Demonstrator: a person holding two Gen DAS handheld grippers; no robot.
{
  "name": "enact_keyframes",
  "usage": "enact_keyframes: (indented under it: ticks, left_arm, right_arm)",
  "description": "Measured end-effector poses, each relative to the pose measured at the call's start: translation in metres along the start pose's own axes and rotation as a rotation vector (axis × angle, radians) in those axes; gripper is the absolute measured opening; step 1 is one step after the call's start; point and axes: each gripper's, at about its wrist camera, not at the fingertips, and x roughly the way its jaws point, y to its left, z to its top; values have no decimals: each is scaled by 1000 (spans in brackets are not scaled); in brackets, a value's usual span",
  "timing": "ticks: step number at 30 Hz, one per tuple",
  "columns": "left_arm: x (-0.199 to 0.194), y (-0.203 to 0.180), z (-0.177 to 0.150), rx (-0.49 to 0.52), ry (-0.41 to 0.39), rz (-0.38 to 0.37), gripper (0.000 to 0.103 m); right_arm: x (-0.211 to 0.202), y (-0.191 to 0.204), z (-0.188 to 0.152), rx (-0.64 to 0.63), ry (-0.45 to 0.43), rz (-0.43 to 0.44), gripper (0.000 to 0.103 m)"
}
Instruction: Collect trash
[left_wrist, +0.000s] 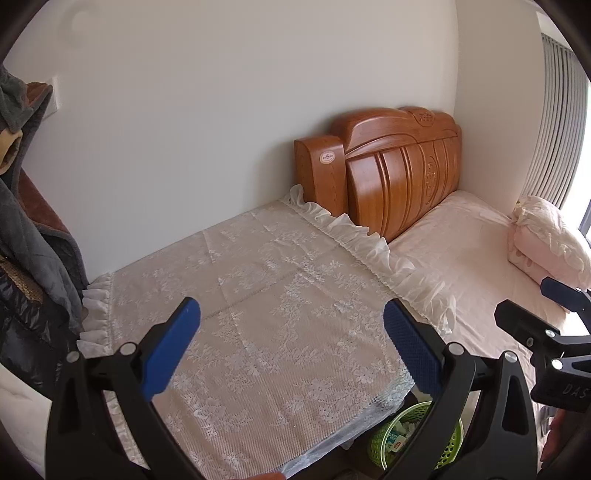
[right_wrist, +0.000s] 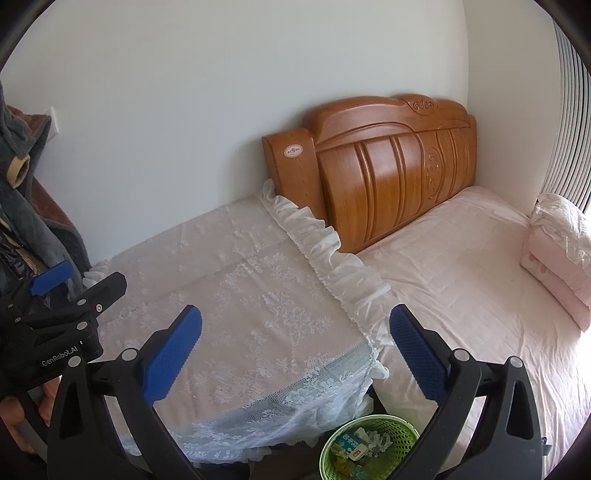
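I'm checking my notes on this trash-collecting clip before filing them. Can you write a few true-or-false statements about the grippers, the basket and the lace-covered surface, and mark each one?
1. Both the left gripper and the right gripper are open with nothing between their fingers. True.
2. The green basket is empty. False: it holds crumpled paper and a small printed package.
3. The basket stands on the lace cloth. False: it sits lower down, beside the cloth's hanging edge.
4. The top of the lace cloth shows no loose trash. True.
5. A folded pink quilt lies on the bed. True.
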Motion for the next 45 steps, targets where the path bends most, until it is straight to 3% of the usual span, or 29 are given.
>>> enact_keyframes:
  ticks: [45]
  left_arm:
    - [33, 4, 8, -8, 51, -45, 95]
  right_arm:
    - [20, -7, 3, 16, 40, -36, 101]
